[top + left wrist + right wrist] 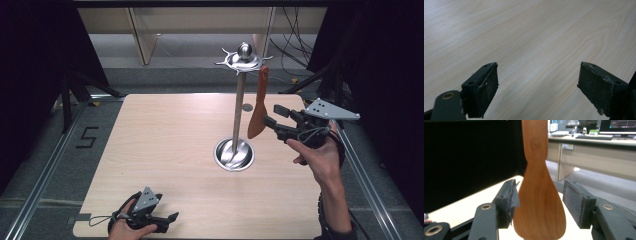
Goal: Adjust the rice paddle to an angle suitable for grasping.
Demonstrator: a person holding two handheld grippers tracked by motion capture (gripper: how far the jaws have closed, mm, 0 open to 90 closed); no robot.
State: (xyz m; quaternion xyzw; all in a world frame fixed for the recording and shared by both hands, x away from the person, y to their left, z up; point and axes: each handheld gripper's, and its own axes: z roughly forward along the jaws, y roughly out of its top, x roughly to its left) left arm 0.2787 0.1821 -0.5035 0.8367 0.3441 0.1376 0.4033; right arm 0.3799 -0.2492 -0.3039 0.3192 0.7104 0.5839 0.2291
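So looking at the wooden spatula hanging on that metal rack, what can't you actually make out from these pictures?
- Right gripper view: the top of the wooden spatula is cut off by the upper edge, so its hook is unseen.
- High view: the hook holding the spatula on the metal rack is too small to make out.
- Right gripper view: whether the left pad of the right gripper touches the blade; the blade edge overlaps it.
- High view: the left gripper is partly hidden by the hand.

Right tongs (271, 116) raised with jaws spread (level, pointing left); left tongs (171, 222) rest low, open.
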